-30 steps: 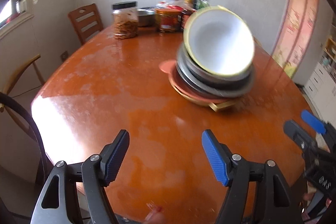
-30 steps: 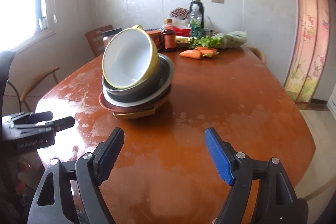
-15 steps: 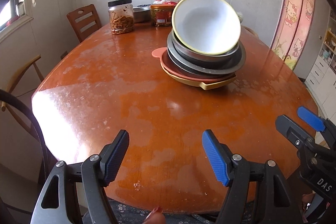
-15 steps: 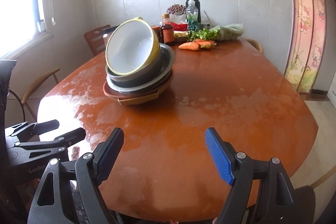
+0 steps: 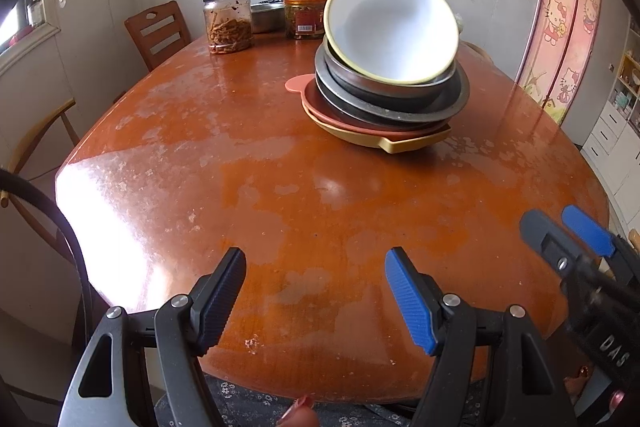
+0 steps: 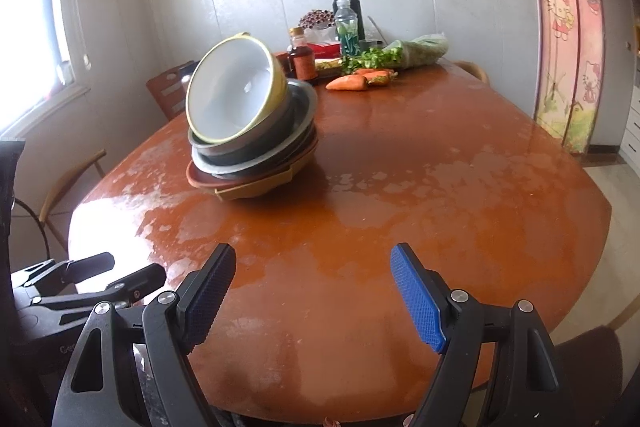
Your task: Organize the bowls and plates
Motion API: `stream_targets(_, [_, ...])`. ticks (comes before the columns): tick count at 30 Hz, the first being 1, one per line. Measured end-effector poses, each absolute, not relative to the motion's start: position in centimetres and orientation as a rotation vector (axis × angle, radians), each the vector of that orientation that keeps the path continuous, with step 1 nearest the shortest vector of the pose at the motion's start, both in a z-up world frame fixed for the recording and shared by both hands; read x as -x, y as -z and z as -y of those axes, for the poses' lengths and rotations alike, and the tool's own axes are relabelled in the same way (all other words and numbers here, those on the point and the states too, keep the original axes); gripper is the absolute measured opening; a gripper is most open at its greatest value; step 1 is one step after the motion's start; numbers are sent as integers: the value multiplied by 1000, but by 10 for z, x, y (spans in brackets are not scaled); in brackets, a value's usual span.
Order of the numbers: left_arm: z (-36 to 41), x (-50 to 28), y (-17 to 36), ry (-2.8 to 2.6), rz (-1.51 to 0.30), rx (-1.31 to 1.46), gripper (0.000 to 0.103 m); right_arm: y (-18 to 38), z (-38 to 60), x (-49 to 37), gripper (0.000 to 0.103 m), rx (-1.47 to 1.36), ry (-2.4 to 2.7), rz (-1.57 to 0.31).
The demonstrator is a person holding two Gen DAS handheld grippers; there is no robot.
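A leaning stack of dishes stands mid-table. On top, a white bowl with a yellow rim (image 5: pixel 394 27) (image 6: pixel 236 91) tilts toward me. Under it sit grey metal bowls (image 5: pixel 390 97) (image 6: pixel 256 147), then a reddish plate (image 5: pixel 320 107) and a yellow tray (image 5: pixel 400 143) (image 6: pixel 256 189). My left gripper (image 5: pixel 316 291) hovers open over the table's near edge, well short of the stack, nothing between its blue pads. My right gripper (image 6: pixel 312 291) is open too, empty, to the right of the left one. Each shows in the other's view: the right gripper (image 5: pixel 568 239), the left gripper (image 6: pixel 108 273).
The orange-brown oval table (image 5: pixel 280 187) carries jars (image 5: pixel 227 21), bottles (image 6: pixel 347 23), carrots (image 6: pixel 352 81) and greens (image 6: pixel 400 55) at its far end. Wooden chairs (image 5: pixel 158 31) stand on the left side. A fingertip (image 5: pixel 300 413) shows at the bottom edge.
In the left wrist view the stack has shifted up and toward the middle as that gripper drew back a little. In the right wrist view it has slid slightly as the view rolled. Both grippers' jaws stand unchanged.
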State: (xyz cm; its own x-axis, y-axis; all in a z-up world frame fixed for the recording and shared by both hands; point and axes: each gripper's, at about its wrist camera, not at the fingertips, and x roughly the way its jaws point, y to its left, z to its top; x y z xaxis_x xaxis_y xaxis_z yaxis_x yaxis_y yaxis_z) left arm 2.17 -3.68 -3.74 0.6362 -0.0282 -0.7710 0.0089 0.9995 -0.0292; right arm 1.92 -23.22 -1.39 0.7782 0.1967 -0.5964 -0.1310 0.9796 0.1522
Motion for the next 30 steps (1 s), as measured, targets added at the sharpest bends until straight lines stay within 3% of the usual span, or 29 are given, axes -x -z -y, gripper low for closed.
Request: stream_targets(30, [33, -23, 42, 13, -889, 26, 72, 23, 224, -22, 81, -66, -176, -679])
